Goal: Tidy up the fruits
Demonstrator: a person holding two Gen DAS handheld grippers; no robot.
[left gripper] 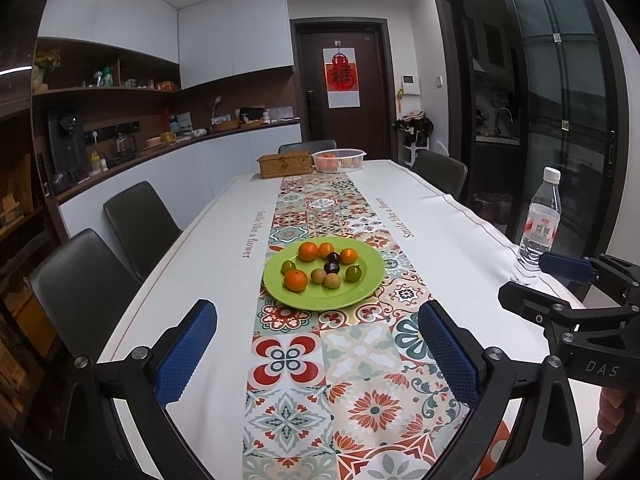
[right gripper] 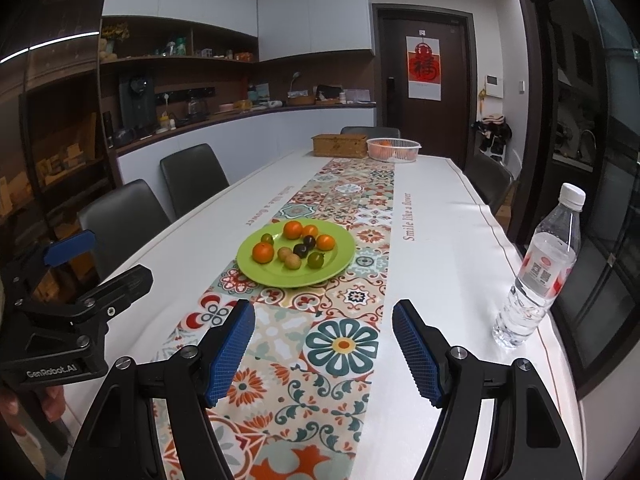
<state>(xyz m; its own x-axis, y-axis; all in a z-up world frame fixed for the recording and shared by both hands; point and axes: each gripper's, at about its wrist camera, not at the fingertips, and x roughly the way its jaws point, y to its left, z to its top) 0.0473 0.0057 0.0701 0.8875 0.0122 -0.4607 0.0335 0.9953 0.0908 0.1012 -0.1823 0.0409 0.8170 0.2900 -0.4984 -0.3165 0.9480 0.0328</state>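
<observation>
A green plate [left gripper: 360,292] [right gripper: 260,274] sits on the patterned table runner and holds several small fruits: oranges [left gripper: 307,251] [right gripper: 263,252], green fruits [left gripper: 353,273], dark plums [left gripper: 331,267] [right gripper: 301,250] and tan longans [left gripper: 332,280]. My left gripper [left gripper: 318,316] is open and empty, above the runner just short of the plate. My right gripper [right gripper: 324,320] is open and empty, also short of the plate. Each gripper shows in the other's view: the right one [left gripper: 560,276] at the right edge, the left one [right gripper: 96,256] at the left edge.
A clear water bottle [left gripper: 538,228] [right gripper: 538,268] stands near the table's right edge. A wicker box [left gripper: 285,163] [right gripper: 340,145] and a white basket [left gripper: 339,159] [right gripper: 394,149] with oranges stand at the far end. Dark chairs [left gripper: 140,220] line the left side.
</observation>
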